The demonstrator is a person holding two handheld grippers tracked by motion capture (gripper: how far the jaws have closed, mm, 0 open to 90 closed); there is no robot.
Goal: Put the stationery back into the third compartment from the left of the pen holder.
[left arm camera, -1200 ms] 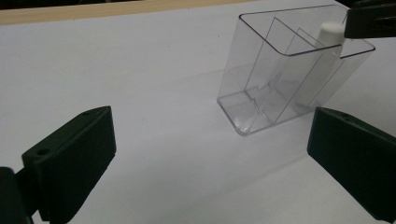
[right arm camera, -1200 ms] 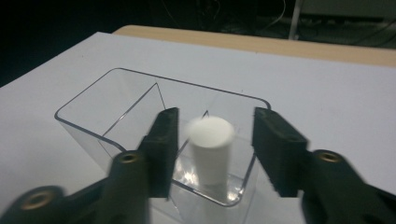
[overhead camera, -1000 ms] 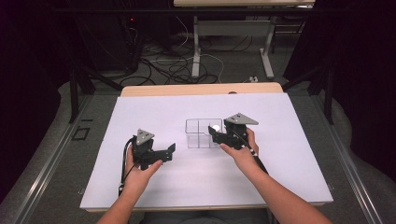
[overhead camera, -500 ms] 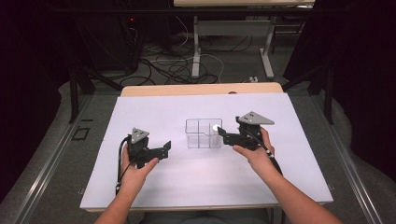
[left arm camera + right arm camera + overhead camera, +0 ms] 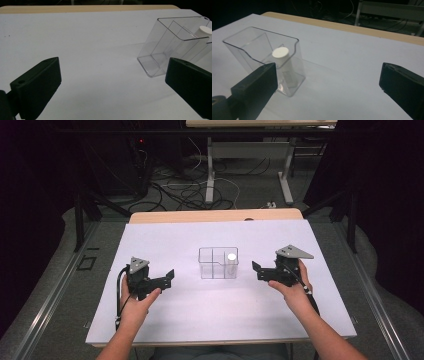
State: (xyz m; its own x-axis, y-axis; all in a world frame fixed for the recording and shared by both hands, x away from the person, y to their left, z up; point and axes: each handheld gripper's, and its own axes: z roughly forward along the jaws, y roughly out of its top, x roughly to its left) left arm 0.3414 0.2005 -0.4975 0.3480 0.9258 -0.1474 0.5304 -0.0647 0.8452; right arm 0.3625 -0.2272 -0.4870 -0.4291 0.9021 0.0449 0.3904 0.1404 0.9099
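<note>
White cylinder (image 5: 231, 256) stood upright in the right-rear compartment of the clear divided container (image 5: 218, 263), which sat mid-tabletop (image 5: 165, 240) on the white sheet. The other compartments looked empty. Right claw (image 5: 256, 271) was just right of the container, released, jaws spread wide, holding nothing, aimed at it. Left claw (image 5: 169, 276) was further off on the container's left, also released and empty. My read: placement was done, and the step in hand was clearing away. To do it well, back both claws straight out from the container, level, jaws kept spread, no sweep across its walls. It's light clear plastic, so a nudge would slide it or tip the cylinder.
</note>
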